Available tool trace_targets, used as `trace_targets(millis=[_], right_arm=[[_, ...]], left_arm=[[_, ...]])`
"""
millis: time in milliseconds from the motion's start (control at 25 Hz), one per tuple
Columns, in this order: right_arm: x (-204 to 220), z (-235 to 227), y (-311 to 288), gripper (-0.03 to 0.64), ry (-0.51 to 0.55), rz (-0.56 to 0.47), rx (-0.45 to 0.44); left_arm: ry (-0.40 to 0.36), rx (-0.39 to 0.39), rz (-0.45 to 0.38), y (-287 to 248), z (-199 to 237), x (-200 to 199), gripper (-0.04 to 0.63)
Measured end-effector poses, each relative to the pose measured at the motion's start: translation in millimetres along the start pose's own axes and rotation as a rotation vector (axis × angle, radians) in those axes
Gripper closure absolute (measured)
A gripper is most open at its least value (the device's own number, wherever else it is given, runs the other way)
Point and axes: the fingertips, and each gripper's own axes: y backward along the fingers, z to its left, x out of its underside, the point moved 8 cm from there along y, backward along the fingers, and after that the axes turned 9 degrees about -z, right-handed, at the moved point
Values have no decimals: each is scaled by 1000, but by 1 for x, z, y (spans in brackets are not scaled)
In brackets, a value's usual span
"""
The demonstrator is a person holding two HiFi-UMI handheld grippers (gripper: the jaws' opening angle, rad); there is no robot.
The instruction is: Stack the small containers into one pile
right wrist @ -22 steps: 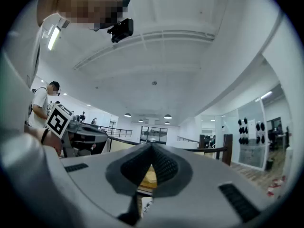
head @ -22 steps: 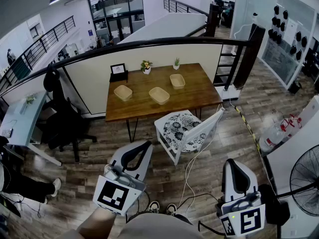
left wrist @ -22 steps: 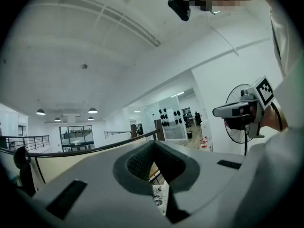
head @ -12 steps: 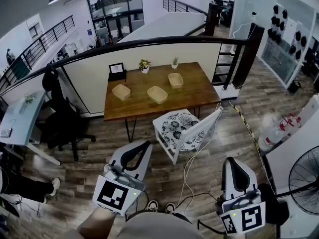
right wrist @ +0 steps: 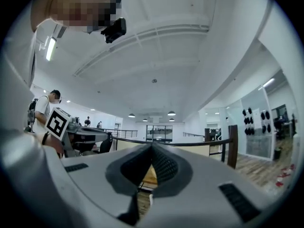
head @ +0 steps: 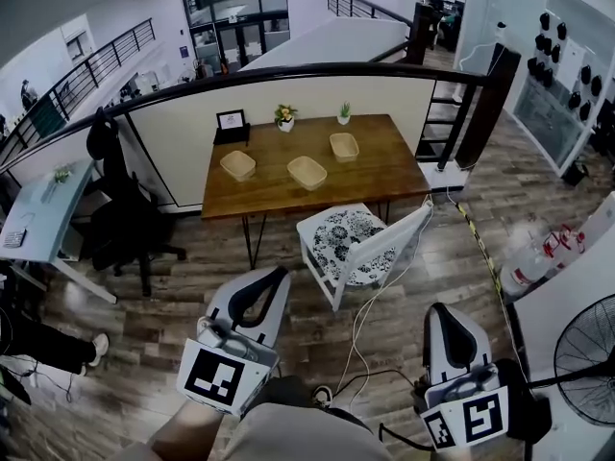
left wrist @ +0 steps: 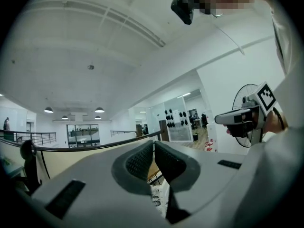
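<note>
Three small tan baskets sit apart on a wooden table [head: 384, 177] far ahead: one at the left [head: 237, 165], one in the middle [head: 307, 172], one at the back right [head: 344, 146]. My left gripper [head: 274, 278] is held low near my body, jaws shut and empty, far from the table. My right gripper [head: 445, 312] is also low, at the right, shut and empty. In the left gripper view the jaws [left wrist: 154, 144] meet at the tip. In the right gripper view the jaws [right wrist: 152, 147] meet too, pointing toward the railing.
A white chair with a patterned cushion [head: 357, 250] stands before the table. Cables [head: 370, 325] run over the wood floor. A black office chair [head: 125, 229] stands left, a fan [head: 586, 358] right. A framed card [head: 231, 121] and two small plants [head: 285, 118] line the table's back edge.
The view has shifted slightly; the table and chair sit a little lower in the frame. Both grippers stay low and shut.
</note>
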Motion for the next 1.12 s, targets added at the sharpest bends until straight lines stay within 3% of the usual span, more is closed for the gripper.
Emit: trace_targets(millis=[40, 80, 120, 160, 280, 480, 720, 1120], right_arm=[[2, -1, 0, 609, -7, 3, -17], [5, -1, -1, 497, -15, 12, -40], [7, -1, -3, 309, -22, 21, -56], [10, -2, -3, 235, -21, 24, -55], [13, -7, -4, 166, 20, 16, 3], [18, -17, -18, 152, 21, 4, 45], [36, -23, -60, 155, 40, 41, 14], [67, -27, -168, 156, 39, 97, 18]], left_arm=[[-14, -7, 5, -1, -3, 3, 579], [-24, -10, 13, -2, -6, 6, 407], [-25, -14, 18, -3, -9, 8, 251], [-15, -21, 21, -3, -10, 10, 244], [8, -38, 22, -3, -9, 14, 215], [-2, -52, 18, -12, 2, 19, 213], [-41, -36, 52, -41, 31, 41, 213], [-47, -6, 68, -114, 120, 69, 213]])
